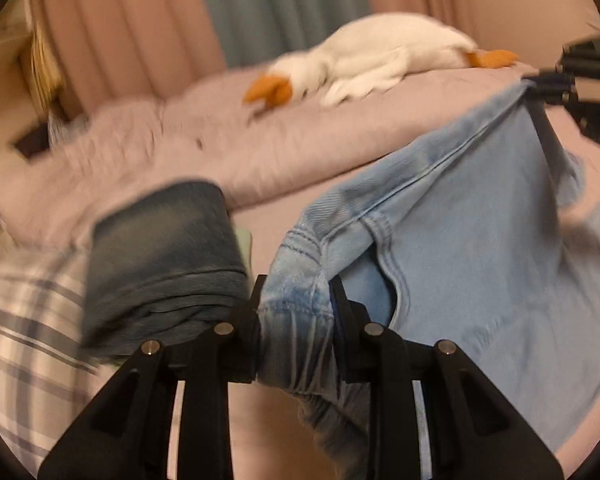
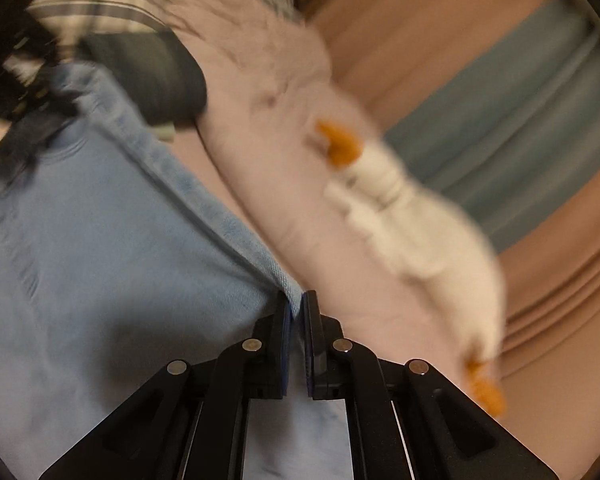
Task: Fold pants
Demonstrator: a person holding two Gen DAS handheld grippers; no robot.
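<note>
The light-blue pants point(image 1: 480, 248) hang in the air above the bed point(image 1: 300, 152), stretched between 2 sets of tongs. The left tongs point(image 1: 296, 304) pinch a thick, bunched wad of denim near the crotch seams. The right tongs point(image 2: 297, 312) are pressed almost together on a thin edge at the hem or side seam; they show in the left view as a dark shape at the far corner of the cloth point(image 1: 556, 80).

The main risk, as I judge it, sits at the right tongs: only a narrow lip of fabric lies between the pads, so a sharp tug or swing could pull it free and drop that end. The left grip holds several layers (which layers I cannot tell), so the fold may come down crooked or with an inner layer trapped.

The landing area is crowded. A folded dark pair of jeans point(image 1: 160, 248) lies just beside the left tongs, with plaid cloth point(image 1: 28, 320) next to it, and a white plush duck point(image 1: 380, 60) rests farther back. A low sweep could knock the dark pair open. Both views are blurred, which suggests fast movement.
</note>
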